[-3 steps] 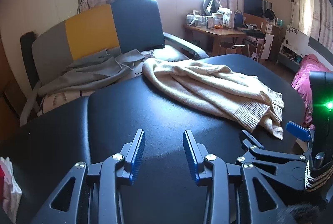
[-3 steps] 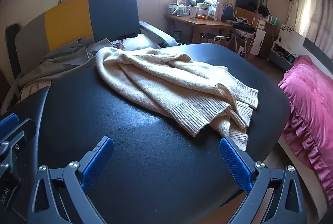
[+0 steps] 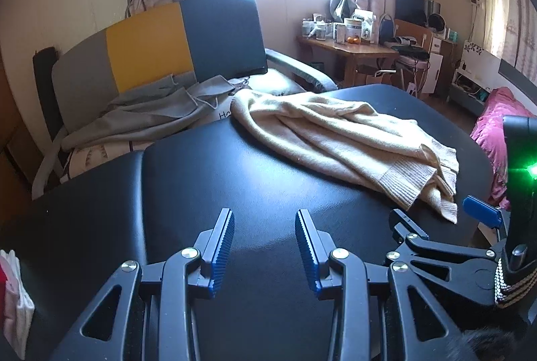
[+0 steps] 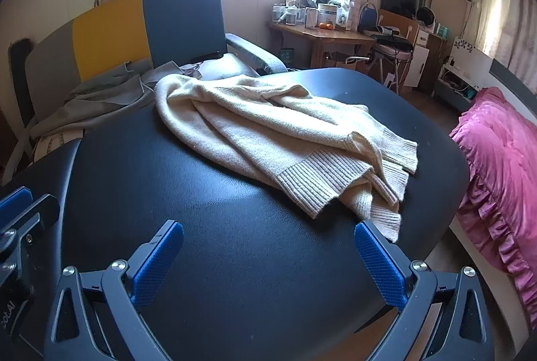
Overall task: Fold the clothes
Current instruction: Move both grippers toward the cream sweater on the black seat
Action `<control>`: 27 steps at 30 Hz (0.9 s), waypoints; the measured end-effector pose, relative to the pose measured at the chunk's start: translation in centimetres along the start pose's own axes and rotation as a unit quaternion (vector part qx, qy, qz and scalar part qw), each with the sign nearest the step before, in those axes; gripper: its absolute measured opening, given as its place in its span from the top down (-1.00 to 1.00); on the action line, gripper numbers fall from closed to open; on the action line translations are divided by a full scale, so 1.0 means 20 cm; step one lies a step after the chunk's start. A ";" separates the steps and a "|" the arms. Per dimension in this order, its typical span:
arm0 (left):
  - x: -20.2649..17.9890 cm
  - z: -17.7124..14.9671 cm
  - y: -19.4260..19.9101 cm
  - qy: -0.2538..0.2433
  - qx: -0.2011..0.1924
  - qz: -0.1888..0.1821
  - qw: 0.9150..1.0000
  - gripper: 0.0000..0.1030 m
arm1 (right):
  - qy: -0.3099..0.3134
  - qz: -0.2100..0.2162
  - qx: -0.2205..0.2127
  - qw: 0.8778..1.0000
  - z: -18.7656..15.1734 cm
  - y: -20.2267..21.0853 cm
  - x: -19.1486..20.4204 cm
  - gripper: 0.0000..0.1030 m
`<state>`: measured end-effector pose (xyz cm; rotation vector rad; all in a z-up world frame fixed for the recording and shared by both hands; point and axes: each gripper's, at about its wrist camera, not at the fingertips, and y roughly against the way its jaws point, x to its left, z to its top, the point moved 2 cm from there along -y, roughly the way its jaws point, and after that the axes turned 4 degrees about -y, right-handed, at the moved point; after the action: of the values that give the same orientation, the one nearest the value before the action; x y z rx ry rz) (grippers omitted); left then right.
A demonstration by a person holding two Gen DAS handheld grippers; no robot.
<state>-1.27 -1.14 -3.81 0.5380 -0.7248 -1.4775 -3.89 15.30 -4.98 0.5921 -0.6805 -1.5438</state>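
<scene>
Table (image 4: 235, 277): a dark, glossy padded top fills both views, its far edge meeting a multicoloured armchair (image 3: 188, 35) strewn with grey cloth (image 3: 151, 116).
Sweater (image 4: 268, 139): cream knit, lying bunched and rumpled across the far right of the table, its ribbed hem (image 4: 322, 179) and cuffs nearest the cameras, by the table's right edge.
Handling: by its look soft, limp and light, likely to sag and drag on the slick top; the ribbed hem corners seem the firmest places to pinch.
Right gripper (image 4: 268, 263): low over the near table, aimed at the hem, jaws spread wide, holding nothing.
Left gripper (image 3: 263, 246): level beside it, short of the sweater, jaws narrowly apart, holding nothing.
</scene>
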 end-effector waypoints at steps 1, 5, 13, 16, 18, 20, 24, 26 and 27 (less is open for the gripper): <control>0.01 -0.03 -0.02 0.001 0.008 -0.002 1.000 0.26 | 0.002 0.001 -0.001 1.000 -0.01 0.01 0.00 -1.00; 0.05 -0.14 -0.12 0.006 0.042 -0.009 0.999 0.13 | 0.011 0.013 -0.008 1.000 -0.05 0.08 -0.03 -1.00; 0.14 -0.36 -0.31 0.015 0.109 -0.022 0.994 0.13 | 0.001 0.156 0.089 0.984 -0.13 -0.24 -0.10 -0.42; 0.17 -0.44 -0.38 0.018 0.134 -0.027 0.990 0.12 | -0.027 0.157 0.082 0.984 0.00 -0.34 -0.15 -0.42; 0.20 -0.46 -0.39 0.022 0.132 -0.035 0.990 0.12 | -0.018 0.152 0.065 0.986 0.13 -0.42 -0.16 -0.45; 0.20 -0.46 -0.40 0.022 0.131 -0.040 0.990 0.09 | 0.015 0.141 0.059 0.988 0.23 -0.53 -0.12 -0.60; 0.19 -0.44 -0.39 0.020 0.128 -0.049 0.990 -0.01 | 0.071 0.125 0.075 0.987 0.36 -0.81 -0.06 -0.67; 0.19 -0.43 -0.40 0.017 0.129 -0.050 0.990 -0.03 | 0.100 0.100 0.095 0.985 0.38 -0.97 -0.01 -0.67; 0.20 -0.42 -0.40 0.018 0.131 -0.052 0.990 -0.03 | 0.108 0.091 0.098 0.985 0.36 -0.99 -0.03 -0.67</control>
<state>-0.96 -6.33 -15.01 0.8110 -0.8800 -1.4736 -22.66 17.17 -14.43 0.8086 -0.7039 -1.2304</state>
